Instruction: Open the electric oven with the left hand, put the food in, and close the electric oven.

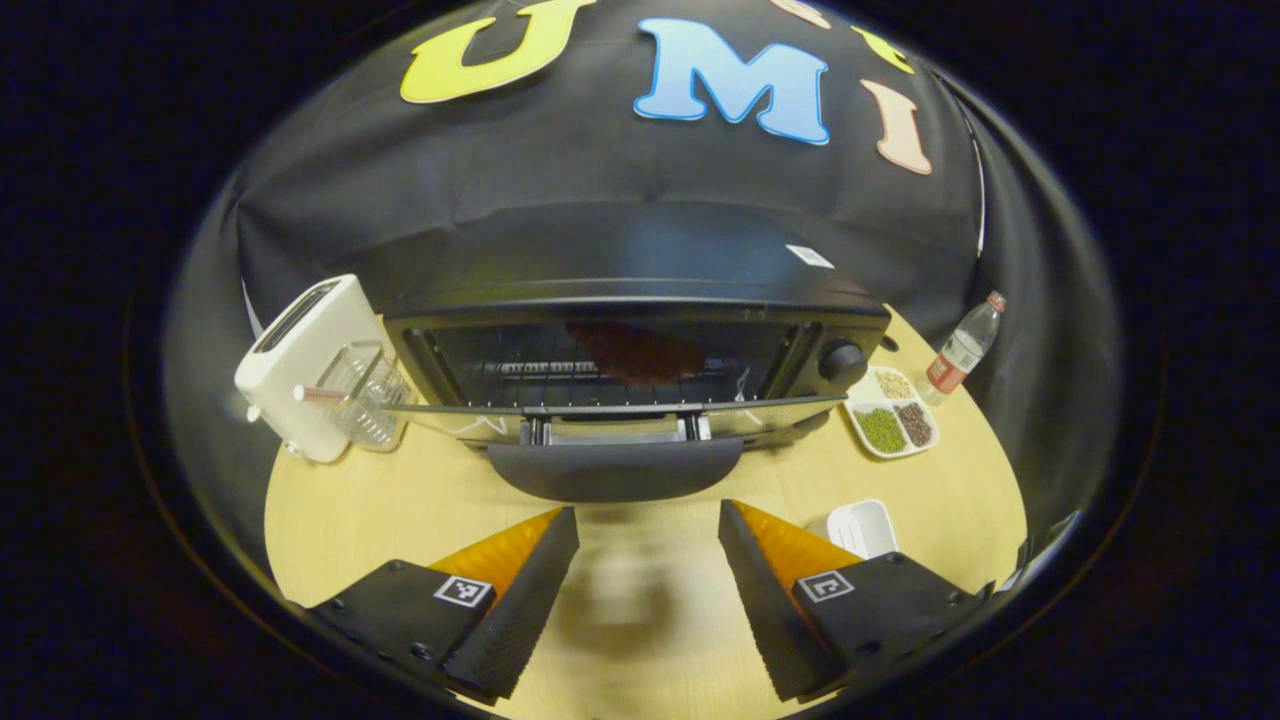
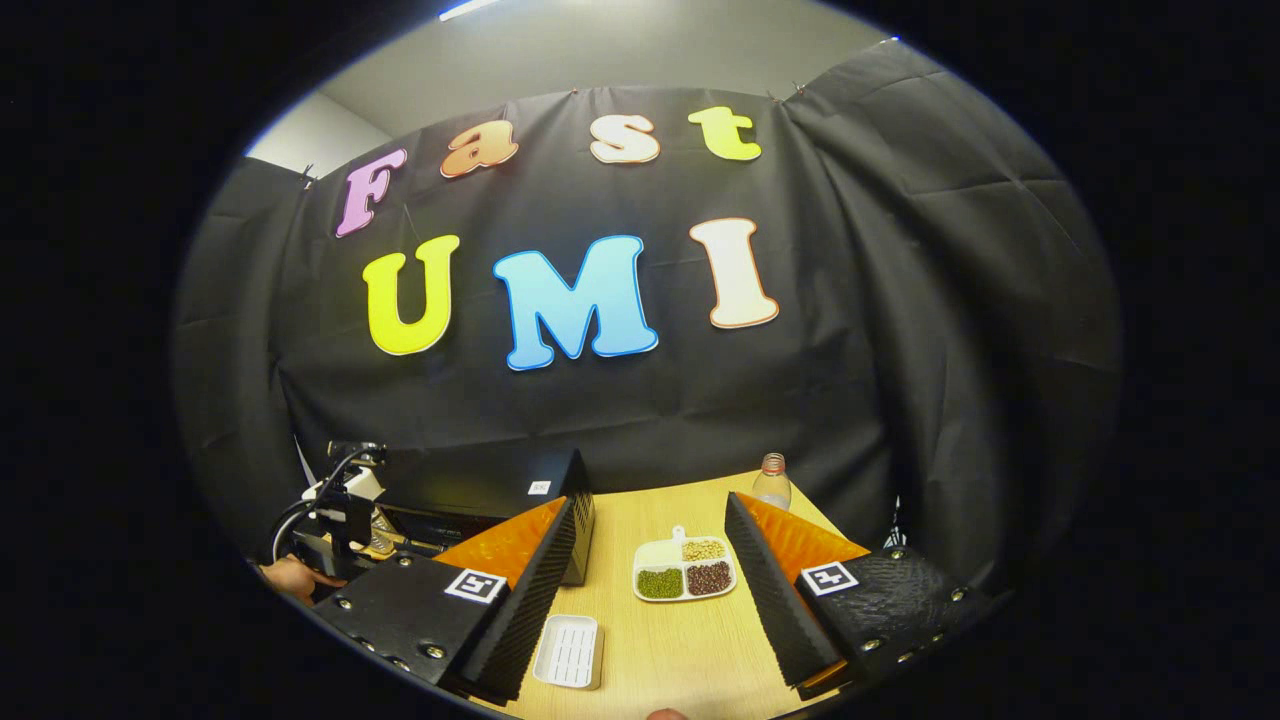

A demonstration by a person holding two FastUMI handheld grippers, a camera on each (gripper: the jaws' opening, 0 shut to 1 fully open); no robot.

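The black electric oven (image 1: pixel 640 260) stands at the back of the wooden table. Its door (image 1: pixel 610 408) hangs open, lowered to about level, with the wide dark handle (image 1: pixel 615 470) facing me. A dark reddish-brown piece of food (image 1: pixel 635 352) lies on the rack inside. My left gripper (image 1: pixel 647 510) is open just in front of the handle, not touching it, with nothing between its fingers. My right gripper (image 2: pixel 650 500) is open and empty, held off to the right of the oven (image 2: pixel 500 485). The left gripper's body (image 2: pixel 335 520) and a hand (image 2: pixel 290 578) appear at the far left of the right gripper view.
A white appliance (image 1: pixel 300 360) and a clear glass cup (image 1: pixel 365 395) stand left of the oven. On the right are a divided dish of beans (image 1: pixel 893 415), a plastic bottle (image 1: pixel 962 350) and a small white tray (image 1: pixel 862 527). The oven's knob (image 1: pixel 843 362) is on its right front.
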